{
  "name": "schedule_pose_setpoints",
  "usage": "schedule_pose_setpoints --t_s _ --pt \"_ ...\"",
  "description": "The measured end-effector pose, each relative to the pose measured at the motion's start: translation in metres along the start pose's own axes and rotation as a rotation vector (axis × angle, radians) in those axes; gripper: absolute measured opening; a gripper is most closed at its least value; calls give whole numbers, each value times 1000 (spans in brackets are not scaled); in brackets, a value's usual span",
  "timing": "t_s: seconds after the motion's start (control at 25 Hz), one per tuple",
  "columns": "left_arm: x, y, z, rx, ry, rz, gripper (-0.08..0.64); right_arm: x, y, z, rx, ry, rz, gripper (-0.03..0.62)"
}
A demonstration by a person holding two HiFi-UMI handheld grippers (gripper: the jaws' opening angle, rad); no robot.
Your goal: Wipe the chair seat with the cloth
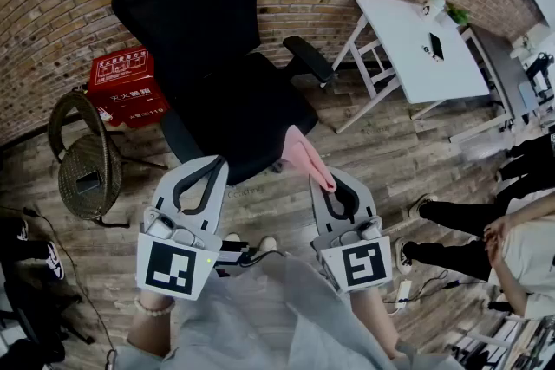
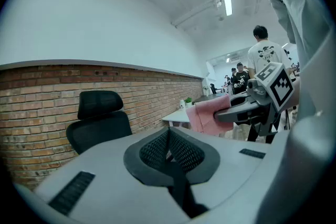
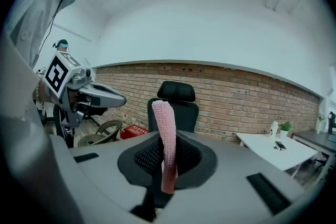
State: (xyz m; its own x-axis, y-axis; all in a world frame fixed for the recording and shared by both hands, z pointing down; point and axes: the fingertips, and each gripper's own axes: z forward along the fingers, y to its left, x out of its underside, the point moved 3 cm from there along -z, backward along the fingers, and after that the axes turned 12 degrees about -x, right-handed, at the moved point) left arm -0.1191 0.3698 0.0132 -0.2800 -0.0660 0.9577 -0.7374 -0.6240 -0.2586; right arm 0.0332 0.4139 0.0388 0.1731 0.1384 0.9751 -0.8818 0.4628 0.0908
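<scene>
A black office chair stands by the brick wall, its seat [image 1: 238, 121] just beyond both grippers. My right gripper [image 1: 335, 184] is shut on a pink cloth [image 1: 305, 156], which sticks out from its jaws over the seat's front right edge. In the right gripper view the cloth [image 3: 165, 134] stands up between the jaws, in front of the chair's back [image 3: 176, 99]. My left gripper [image 1: 213, 165] is shut with nothing in it and is held near the seat's front left edge. The left gripper view shows the chair [image 2: 100, 123] and the cloth [image 2: 210, 113] in the right gripper [image 2: 233, 113].
A red box [image 1: 128, 87] and a wicker chair [image 1: 87, 160] stand left of the office chair. A white table [image 1: 421, 48] with a phone on it is at the right back. A seated person's legs [image 1: 460, 230] and a power strip [image 1: 403, 290] are at the right.
</scene>
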Motion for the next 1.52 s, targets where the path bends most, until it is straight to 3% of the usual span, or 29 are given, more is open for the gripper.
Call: schedule_pose_setpoints --t_s 0.64,0.92,1.16,1.36,1.52 --pt "1 -11 -1 -23 17 -18 18 9 -4 -7 -21 6 10 52" --pt "-3 -32 -2 -58 27 18 18 24 -15 -25 -59 36 37 52" --pt "-9 -56 -1 -92 42 2 18 27 -28 -38 -92 -12 13 54" --pt "-7 -69 4 -125 53 -64 18 34 -36 -43 -114 -20 -12 54" --pt "-9 -70 18 -117 65 -44 18 40 -47 -44 -103 -6 9 52"
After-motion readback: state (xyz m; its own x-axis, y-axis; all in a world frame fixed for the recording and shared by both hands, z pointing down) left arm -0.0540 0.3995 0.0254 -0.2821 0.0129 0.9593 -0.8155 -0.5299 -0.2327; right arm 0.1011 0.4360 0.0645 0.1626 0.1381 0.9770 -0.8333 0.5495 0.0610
